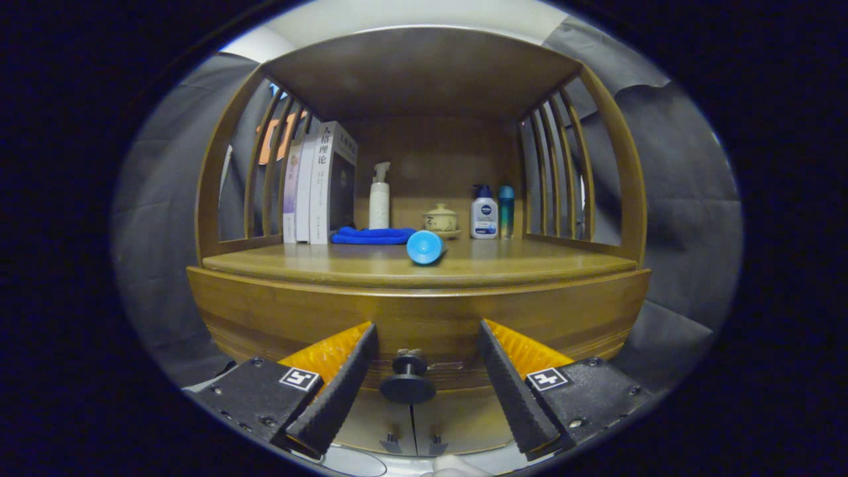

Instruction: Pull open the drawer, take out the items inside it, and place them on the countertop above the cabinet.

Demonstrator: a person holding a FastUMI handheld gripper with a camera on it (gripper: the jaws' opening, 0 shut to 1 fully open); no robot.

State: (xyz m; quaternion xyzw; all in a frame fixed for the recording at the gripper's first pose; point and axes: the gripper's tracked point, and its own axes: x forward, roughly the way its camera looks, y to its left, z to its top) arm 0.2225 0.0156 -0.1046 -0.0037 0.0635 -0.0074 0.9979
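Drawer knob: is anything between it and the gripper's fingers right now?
No. In the gripper view the gripper is open, and the drawer knob sits between its fingers with bare gaps on both sides; neither touches it.

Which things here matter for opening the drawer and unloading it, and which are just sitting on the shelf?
Job:
- round dark drawer knob, between the open fingers of the gripper, untouched
- wooden drawer front
- wooden countertop

Lying about:
- upright books
- white pump bottle
- folded blue cloth
- blue cylinder on its side
- small lidded ceramic pot
- white bottle with blue cap
- slim teal bottle
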